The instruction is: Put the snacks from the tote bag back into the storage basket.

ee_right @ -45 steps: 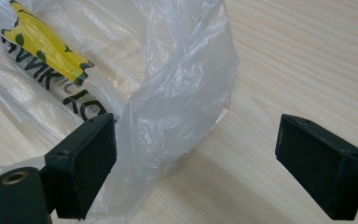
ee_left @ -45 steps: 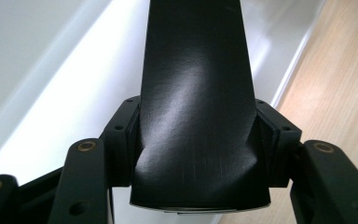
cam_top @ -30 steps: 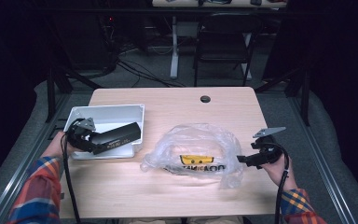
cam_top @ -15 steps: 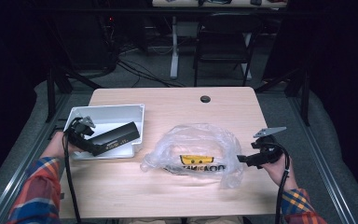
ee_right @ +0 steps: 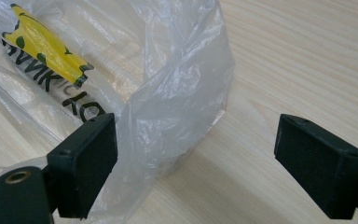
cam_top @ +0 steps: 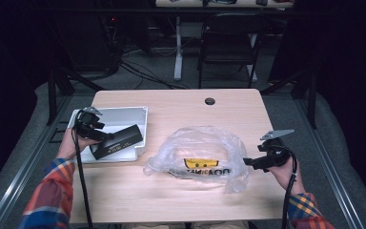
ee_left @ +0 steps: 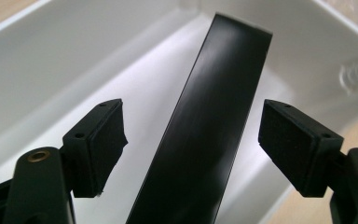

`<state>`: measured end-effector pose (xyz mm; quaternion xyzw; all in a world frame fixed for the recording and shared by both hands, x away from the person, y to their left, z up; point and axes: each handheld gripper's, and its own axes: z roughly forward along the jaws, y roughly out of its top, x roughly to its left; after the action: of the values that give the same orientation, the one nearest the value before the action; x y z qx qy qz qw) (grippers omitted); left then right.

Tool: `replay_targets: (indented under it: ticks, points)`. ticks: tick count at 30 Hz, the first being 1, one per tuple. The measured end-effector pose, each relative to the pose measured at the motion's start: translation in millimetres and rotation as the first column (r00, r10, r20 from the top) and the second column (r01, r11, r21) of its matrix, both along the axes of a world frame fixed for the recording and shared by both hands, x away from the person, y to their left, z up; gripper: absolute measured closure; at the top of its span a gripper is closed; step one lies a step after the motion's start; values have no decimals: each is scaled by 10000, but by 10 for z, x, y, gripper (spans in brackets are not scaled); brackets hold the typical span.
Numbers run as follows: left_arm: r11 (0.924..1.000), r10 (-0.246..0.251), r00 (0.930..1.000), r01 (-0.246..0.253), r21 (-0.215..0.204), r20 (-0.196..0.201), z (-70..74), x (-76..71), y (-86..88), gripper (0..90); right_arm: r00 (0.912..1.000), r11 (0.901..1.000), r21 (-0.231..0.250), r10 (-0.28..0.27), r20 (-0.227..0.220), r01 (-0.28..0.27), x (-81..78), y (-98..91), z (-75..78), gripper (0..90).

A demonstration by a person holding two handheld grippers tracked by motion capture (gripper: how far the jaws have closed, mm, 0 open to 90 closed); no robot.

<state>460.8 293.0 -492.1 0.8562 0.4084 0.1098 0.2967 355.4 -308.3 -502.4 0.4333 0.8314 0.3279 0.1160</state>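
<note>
A pale wooden table (cam_top: 181,200) stands in a dark room, with a round hole (cam_top: 210,101) near its far edge and a grey floor around it. Beyond it are a folding chair (cam_top: 228,45) and loose cables (cam_top: 138,71) on the floor. A white tray (cam_top: 124,117) sits on the left side of the table; a long black box (ee_left: 209,126) lies slanted in it. The left gripper (ee_left: 191,140) has its jaws wide on either side of the box, not touching it. A crumpled clear plastic bag (cam_top: 195,152) with a yellow label lies in the middle. The right gripper (ee_right: 196,163) rests at the bag's right edge, jaws wide, one pad against the plastic. The label's lettering is too creased to read, and what the bag contains is hard to make out.
</note>
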Motion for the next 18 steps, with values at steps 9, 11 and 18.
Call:
replay_targets:
  ticks: [9,11,18]
  points:
    - [9844,1721,9845,-1705,-444,347,-49,182,-328,569,10000,10000,-11,-12,56,12,1,-6,0,130]
    - [9752,2190,9752,-2177,-387,323,-85,243,-397,674,10000,10000,-42,-19,53,19,1,-6,-3,132]
    - [9625,2711,9625,-2709,-136,94,-237,386,-585,830,10000,10000,-70,28,-20,-29,1,-6,-5,136]
